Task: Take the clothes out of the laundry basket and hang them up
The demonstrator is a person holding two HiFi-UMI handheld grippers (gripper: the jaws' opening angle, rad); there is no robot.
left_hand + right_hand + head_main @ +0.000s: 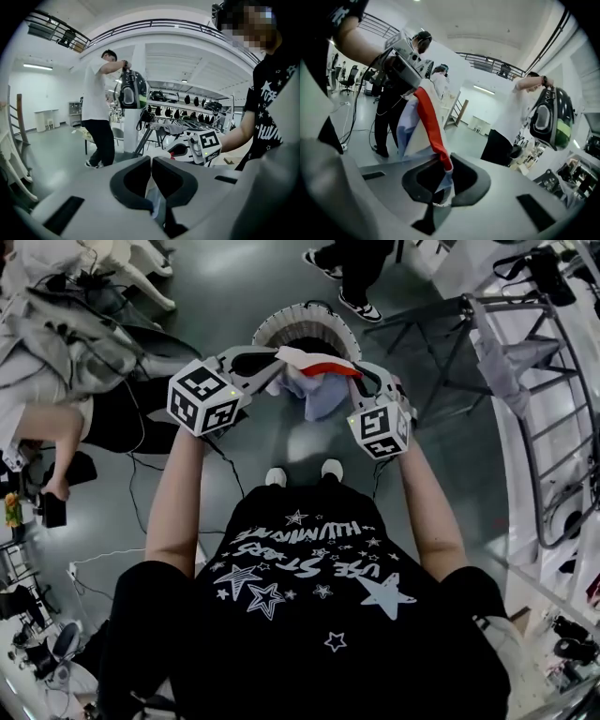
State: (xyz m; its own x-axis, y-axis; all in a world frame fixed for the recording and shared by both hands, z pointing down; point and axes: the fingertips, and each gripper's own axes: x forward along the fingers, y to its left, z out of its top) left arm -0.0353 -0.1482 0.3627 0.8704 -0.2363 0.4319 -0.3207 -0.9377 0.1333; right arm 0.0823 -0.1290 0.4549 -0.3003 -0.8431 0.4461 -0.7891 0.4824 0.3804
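A white, red and light-blue garment (314, 390) hangs stretched between my two grippers, above the white laundry basket (281, 322) on the floor. My left gripper (278, 360) is shut on the garment's left edge; in the left gripper view a fold of pale cloth (153, 199) sits pinched in the left gripper (152, 174). My right gripper (354, 381) is shut on the right edge. In the right gripper view the garment's red band (429, 117) runs down into the right gripper (442, 176). The rest of the cloth droops toward the basket.
A metal drying rack (553, 427) stands at the right. A heap of clothes (75, 334) lies at the left, with cables across the floor. Another person's feet (356, 296) are beyond the basket; a person holding a backpack (101, 117) stands nearby.
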